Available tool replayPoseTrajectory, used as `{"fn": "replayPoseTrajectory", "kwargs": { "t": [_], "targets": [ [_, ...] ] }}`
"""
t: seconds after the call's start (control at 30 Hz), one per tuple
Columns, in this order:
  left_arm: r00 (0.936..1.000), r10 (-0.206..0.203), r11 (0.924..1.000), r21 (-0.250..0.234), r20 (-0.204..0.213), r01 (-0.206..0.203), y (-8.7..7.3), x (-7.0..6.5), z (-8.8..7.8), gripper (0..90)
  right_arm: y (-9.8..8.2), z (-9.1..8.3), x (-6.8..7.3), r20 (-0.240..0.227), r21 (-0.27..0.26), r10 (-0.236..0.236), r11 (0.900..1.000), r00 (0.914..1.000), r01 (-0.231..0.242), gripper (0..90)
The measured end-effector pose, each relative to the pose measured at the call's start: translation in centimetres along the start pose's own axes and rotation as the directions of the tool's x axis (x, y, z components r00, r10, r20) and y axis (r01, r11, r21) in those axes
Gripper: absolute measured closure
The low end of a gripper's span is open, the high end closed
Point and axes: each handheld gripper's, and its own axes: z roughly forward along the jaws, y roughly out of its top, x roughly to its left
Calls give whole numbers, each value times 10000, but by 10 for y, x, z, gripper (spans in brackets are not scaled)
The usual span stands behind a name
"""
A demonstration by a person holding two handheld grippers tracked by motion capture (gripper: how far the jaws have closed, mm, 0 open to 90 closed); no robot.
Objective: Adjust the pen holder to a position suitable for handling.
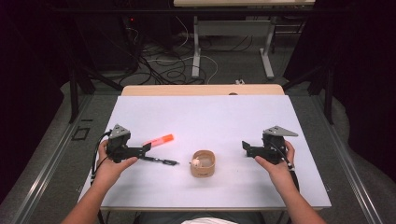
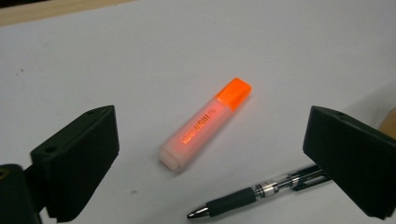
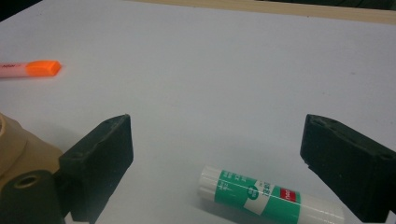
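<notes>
An orange-capped highlighter (image 1: 159, 140) lies on the white table top (image 1: 210, 116), just ahead of my left gripper (image 1: 147, 148). In the left gripper view that highlighter (image 2: 205, 123) rests between the wide-apart jaws of the left gripper (image 2: 212, 140), and a black pen (image 2: 257, 191) lies nearer, partly behind the right jaw. The pen (image 1: 161, 161) points toward a round wooden cup (image 1: 202, 163). My right gripper (image 1: 245, 147) is held open right of the cup. Below the right gripper (image 3: 219, 140) lies a green-and-white glue stick (image 3: 271, 196) on the table.
The cup's tan wall (image 3: 14, 144) is at the left of the right gripper view, with the highlighter (image 3: 32, 69) far beyond. A wooden table edge (image 1: 201, 89) runs along the back. Cables and table legs (image 1: 196, 60) are on the floor behind.
</notes>
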Motion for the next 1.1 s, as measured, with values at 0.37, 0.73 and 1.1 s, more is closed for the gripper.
{"fn": "replayPoseTrajectory", "kwargs": {
  "t": [0.37,0.73,1.1],
  "targets": [
    [9923,1238,9914,432,-23,-1235,38,-2,15,197,-1,-3,-3,174,-22,86,10000,9998,-85,93],
    [9710,2385,9615,1376,132,-2381,65,-5,28,267,-2,-3,-4,142,71,133,9999,9998,-134,124],
    [9521,3023,9278,2152,453,-3048,76,-5,46,356,-3,-3,-5,94,135,104,9999,9999,-105,144]
  ]
}}
